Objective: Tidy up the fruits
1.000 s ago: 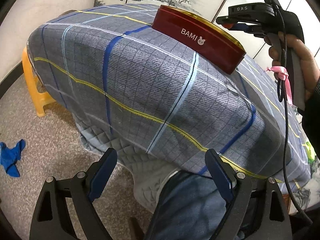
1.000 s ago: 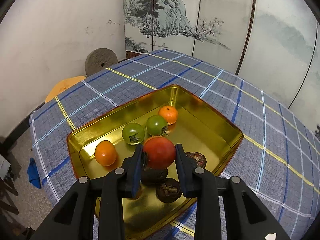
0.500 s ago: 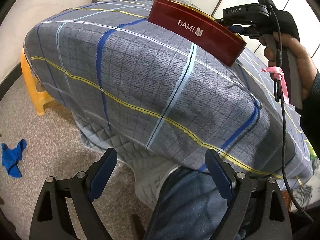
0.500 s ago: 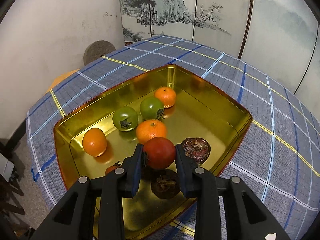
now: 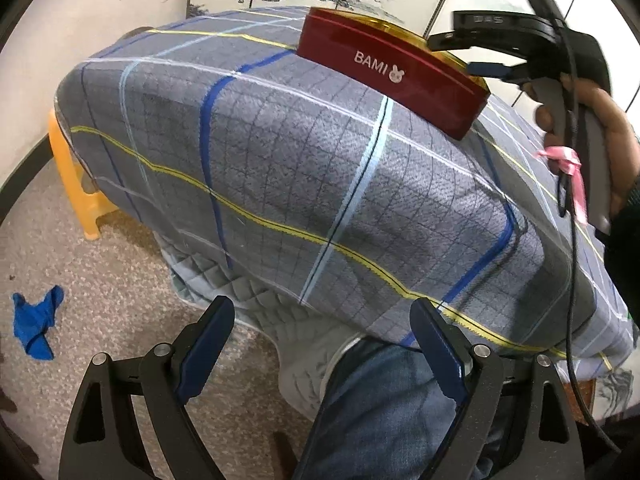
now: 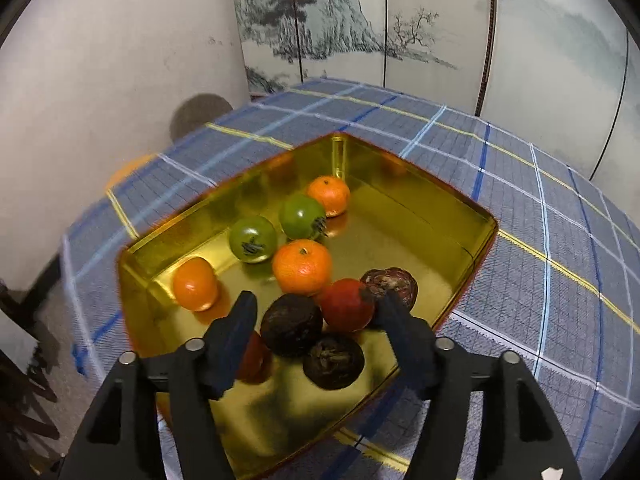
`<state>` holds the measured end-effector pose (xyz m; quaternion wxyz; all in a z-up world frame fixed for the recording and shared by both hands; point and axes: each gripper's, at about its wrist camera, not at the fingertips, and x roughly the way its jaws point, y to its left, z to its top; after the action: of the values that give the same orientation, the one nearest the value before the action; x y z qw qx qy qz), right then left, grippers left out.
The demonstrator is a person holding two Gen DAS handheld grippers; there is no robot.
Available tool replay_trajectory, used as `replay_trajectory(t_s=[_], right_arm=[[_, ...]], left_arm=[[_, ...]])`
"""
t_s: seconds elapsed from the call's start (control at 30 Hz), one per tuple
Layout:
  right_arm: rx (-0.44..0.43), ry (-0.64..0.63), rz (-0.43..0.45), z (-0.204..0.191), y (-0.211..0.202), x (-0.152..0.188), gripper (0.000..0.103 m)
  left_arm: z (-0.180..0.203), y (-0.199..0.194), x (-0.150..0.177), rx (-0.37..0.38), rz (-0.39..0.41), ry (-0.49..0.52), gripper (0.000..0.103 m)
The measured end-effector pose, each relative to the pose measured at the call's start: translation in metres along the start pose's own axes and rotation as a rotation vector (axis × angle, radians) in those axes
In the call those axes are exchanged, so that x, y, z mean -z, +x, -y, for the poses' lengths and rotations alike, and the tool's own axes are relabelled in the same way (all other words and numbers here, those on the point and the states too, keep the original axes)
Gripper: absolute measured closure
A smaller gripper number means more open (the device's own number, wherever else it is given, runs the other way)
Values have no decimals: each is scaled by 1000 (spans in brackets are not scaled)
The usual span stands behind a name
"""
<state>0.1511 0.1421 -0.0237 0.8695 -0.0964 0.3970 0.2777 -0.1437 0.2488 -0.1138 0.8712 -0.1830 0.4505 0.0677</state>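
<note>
At the far left of the table, the left gripper (image 5: pixel 322 344) hangs low off the edge of the checked tablecloth (image 5: pixel 320 168), its jaws wide apart with nothing between them, only floor and the person's knee below. It has not shifted in the past second.

Further right, the red-sided gold tin (image 6: pixel 440 208) holds the fruit: three tangerines, two green tomatoes (image 6: pixel 253 239), and dark, wrinkled fruits near the front wall. A second ago the right gripper (image 6: pixel 314 312) was clamped on the red tomato (image 6: pixel 346 304); now its jaws are opening, and the tomato sits low between them, beside a dark fruit (image 6: pixel 291 325) and just in front of the nearest tangerine (image 6: pixel 302 266). The right fingertip (image 6: pixel 390 304) seems to graze the tomato, though motion blur makes contact hard to judge.

The release suggests this tomato is delivered. A second red fruit (image 6: pixel 254 358) shows partly behind the left finger, so reds appear to be gathering at the front.
</note>
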Motion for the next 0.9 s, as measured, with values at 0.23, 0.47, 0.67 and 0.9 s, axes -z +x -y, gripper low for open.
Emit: replay_trajectory(t_s=[0.23,0.47,0.67,0.9], right_arm=[[-3,53,73,10,-44,7,26],[105,7,88,13,-75,36,26],[139,20,134,23,-108,68,19],[215,-17,153,19,-125,84,18]], left_arm=[[4,-12,-13,-95,43,10,10],[18,-32,-50,-258,200,40,6],[38,-44,-86,-278,284,72,1],[59,-48,-107,-179,307,41,1]])
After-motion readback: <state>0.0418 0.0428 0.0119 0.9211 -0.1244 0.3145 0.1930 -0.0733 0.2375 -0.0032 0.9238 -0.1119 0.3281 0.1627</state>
